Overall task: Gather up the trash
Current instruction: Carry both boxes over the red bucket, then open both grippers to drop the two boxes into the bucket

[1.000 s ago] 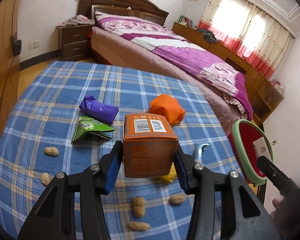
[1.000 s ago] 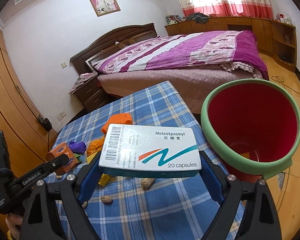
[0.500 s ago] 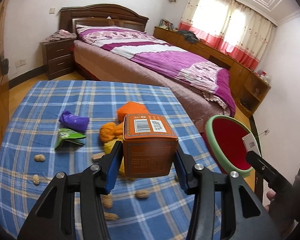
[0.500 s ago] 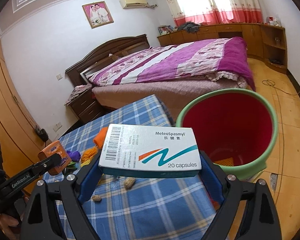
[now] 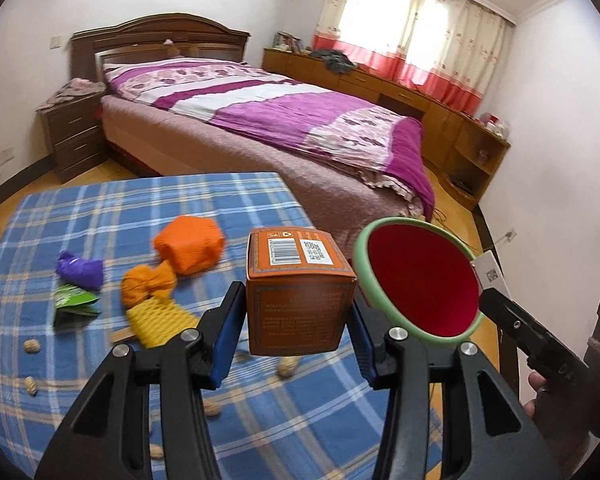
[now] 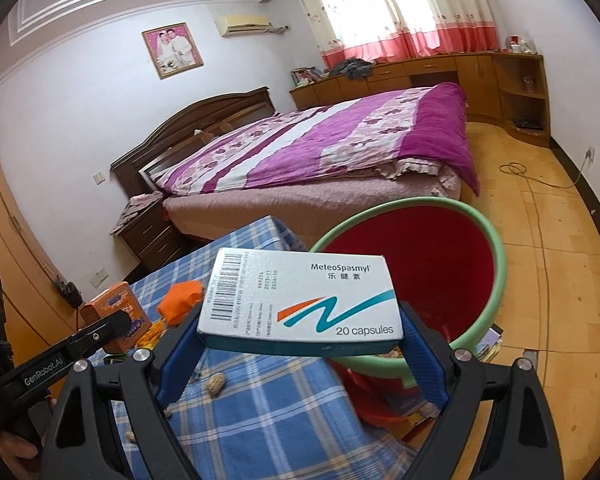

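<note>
Orange carton (image 5: 300, 300) and white capsule box (image 6: 304, 300) are riding clamped in left claw (image 5: 296, 340) and right claw (image 6: 292, 344), heading binward (image 6: 496, 280) beyond the tabletop's (image 5: 100, 216) edge.

There are two boxes: one orange box (image 5: 300, 292) and one white box (image 6: 304, 300). There is one red bucket (image 5: 416, 280) with a green rim. On the counter (image 5: 100, 216) lie two orange wads (image 5: 190, 249), one purple wrapper (image 5: 80, 270), one green packet (image 5: 74, 304) and one yellow foam net (image 5: 160, 320). About six peanuts (image 5: 31, 346) show on the blue cloth; some are blurry. There is one bed (image 5: 284, 120), one nightstand (image 5: 74, 136) and one wall picture (image 6: 172, 50).
</note>
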Motion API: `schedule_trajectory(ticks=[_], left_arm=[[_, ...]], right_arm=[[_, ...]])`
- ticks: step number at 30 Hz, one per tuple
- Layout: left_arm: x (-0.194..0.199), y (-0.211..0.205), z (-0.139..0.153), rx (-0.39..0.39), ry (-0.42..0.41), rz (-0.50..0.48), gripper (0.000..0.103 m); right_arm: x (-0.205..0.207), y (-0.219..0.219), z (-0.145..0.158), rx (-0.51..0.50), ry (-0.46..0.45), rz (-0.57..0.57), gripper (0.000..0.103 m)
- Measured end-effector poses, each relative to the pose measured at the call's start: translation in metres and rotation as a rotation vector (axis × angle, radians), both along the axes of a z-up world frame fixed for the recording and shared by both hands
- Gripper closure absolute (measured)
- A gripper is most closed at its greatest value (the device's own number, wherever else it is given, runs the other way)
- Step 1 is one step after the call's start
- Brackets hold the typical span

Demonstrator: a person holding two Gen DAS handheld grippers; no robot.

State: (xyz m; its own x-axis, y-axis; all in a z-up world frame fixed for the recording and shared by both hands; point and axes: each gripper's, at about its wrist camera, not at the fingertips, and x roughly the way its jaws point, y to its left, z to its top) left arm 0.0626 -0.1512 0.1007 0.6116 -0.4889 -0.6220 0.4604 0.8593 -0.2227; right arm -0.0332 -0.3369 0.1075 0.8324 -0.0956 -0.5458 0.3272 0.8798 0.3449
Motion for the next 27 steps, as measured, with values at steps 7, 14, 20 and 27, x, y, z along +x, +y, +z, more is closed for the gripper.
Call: schedule_trajectory(ticks=[7,14,20,27], left_arm=[[0.009,-0.043,-0.003,0.027,-0.007,-0.082,0.053],[0.019,-0.09,-0.018,0.052,0.007,-0.17,0.053],[0.029,-0.125,-0.033,0.078,0.022,-0.225,0.055],[0.042,-0.147,-0.046,0.101,0.026,-0.249,0.056]], right_arm=[[0.003,-0.025,-0.011,0.007,0.035,-0.057,0.012],[0.005,-0.056,-0.025,0.016,0.07,-0.114,0.012],[0.015,-0.084,-0.04,0.019,0.119,-0.154,0.012],[0.027,-0.105,-0.058,0.022,0.161,-0.186,0.012]])
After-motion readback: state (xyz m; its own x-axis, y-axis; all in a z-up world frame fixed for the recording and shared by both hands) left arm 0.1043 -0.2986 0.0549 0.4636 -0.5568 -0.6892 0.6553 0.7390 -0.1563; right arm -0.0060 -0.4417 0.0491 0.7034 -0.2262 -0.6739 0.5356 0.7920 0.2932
